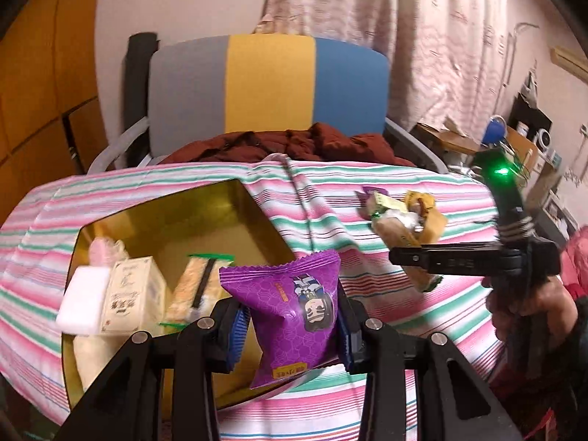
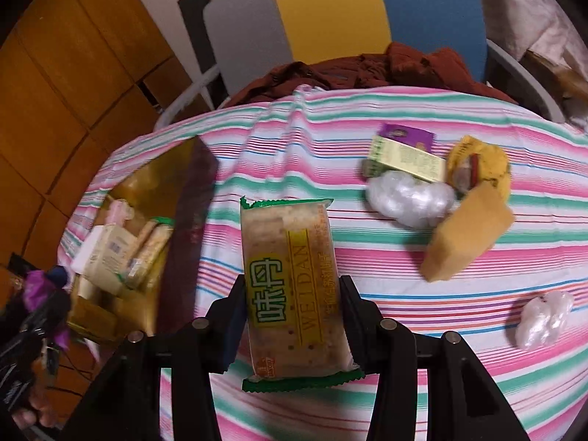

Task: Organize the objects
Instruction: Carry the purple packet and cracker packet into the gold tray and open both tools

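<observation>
My left gripper [image 1: 290,319] is shut on a purple snack packet [image 1: 290,308], held over the near right corner of the gold-lined box [image 1: 235,217]. The box holds a cream carton [image 1: 128,294], a cracker pack [image 1: 194,286] and pale wrapped items. My right gripper [image 2: 294,316] is shut on a green-edged cracker pack [image 2: 290,290], held above the striped tablecloth [image 2: 367,275] to the right of the box [image 2: 161,172]. In the left wrist view the right gripper [image 1: 411,257] shows from the side at the right, with the pack's end sticking out below it.
A pile of loose snacks lies on the cloth at the far right: a green-and-cream box [image 2: 408,158], a white crinkled wrapper [image 2: 408,198], a yellow bag [image 2: 481,161], a tan block [image 2: 466,235]. Another white wrapper [image 2: 544,316] lies nearer. A chair [image 1: 272,84] with brown clothing stands behind the table.
</observation>
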Available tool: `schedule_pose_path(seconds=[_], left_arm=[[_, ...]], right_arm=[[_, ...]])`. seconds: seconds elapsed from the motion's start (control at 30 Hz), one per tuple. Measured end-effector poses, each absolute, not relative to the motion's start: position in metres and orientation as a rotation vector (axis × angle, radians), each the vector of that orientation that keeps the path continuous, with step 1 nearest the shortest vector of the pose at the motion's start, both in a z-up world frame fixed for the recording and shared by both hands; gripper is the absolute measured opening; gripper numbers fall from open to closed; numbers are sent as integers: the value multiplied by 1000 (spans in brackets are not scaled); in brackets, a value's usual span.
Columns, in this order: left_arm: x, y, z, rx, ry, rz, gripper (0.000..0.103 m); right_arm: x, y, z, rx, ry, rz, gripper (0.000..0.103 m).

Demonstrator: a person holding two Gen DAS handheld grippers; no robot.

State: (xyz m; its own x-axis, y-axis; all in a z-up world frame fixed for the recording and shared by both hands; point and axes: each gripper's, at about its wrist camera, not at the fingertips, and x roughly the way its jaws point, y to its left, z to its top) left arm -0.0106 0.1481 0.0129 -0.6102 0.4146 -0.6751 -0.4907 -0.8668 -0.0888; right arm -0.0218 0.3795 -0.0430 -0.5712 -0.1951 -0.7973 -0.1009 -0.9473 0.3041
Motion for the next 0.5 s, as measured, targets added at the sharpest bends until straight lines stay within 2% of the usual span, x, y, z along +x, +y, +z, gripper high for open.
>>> schedule_pose_path(seconds=[0.3, 0.5], left_arm=[[-28, 84, 6, -1031, -26, 2514, 39], [-50, 34, 6, -1053, -140, 2601, 39]], right_arm=[[-40, 302, -8, 1320, -409, -2619, 48], [-63, 253, -8, 1334, -367, -2565, 48]])
